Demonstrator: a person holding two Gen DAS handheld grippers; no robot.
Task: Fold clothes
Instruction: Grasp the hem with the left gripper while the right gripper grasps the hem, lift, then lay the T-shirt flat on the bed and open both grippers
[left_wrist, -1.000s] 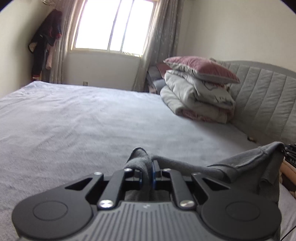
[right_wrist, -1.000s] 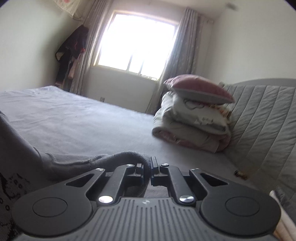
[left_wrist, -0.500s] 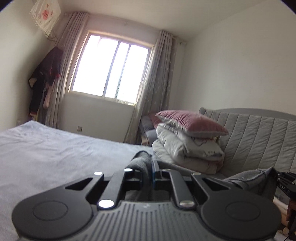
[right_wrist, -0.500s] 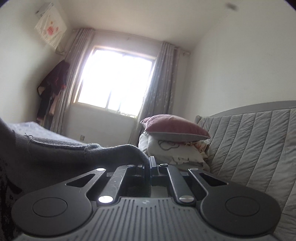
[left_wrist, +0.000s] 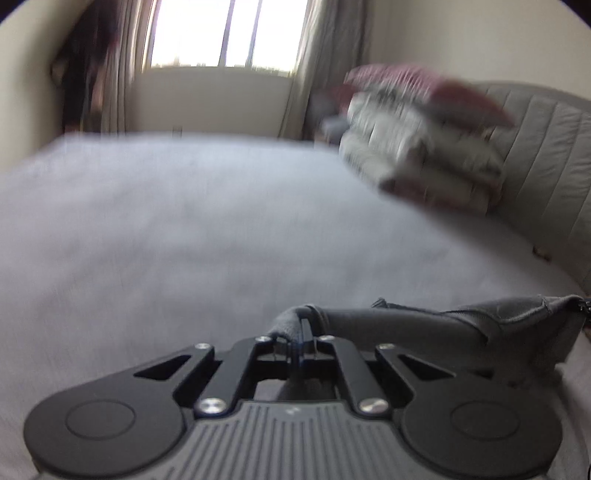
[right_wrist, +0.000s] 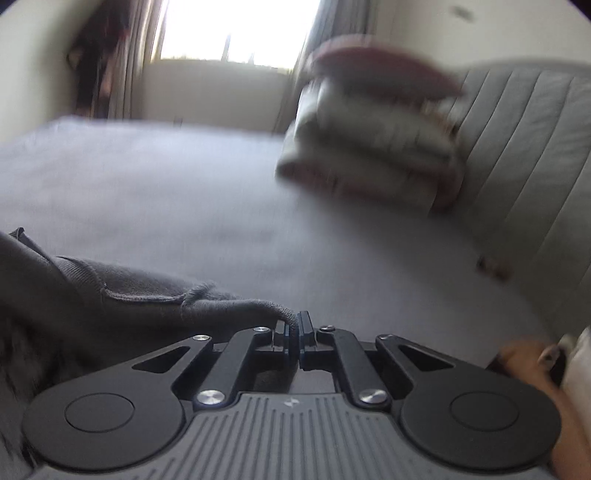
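Both tongs are pinched tight on the same grey garment (left_wrist: 461, 328). Left tongs (left_wrist: 301, 332) grip a bunched edge, cloth running off to the right of that view. Right tongs (right_wrist: 295, 328) grip another bit of hem, cloth running off to the left, w/ a seam and stitched edge visible. So the garment hangs stretched between the two, held just above the bed (left_wrist: 184, 240), at its near side. It dips a little in the middle, not taut.

Progress, as a judgement: early. No fold visible yet; the garment is lifted by two points along one edge and looks ready to be laid flat on the bed. Most of the cloth drops below both views, so can't tell if it's doubled over already. Left to do: spread it out, smooth it, fold sides and halves, set aside.

Background very blurred: stacked bedding (left_wrist: 424, 147) w/ a pink pillow by the headboard (left_wrist: 546, 155), well apart from the garment. Bed surface ahead has nothing on it that shows. A hand (right_wrist: 532, 362) shows at the right view's edge.
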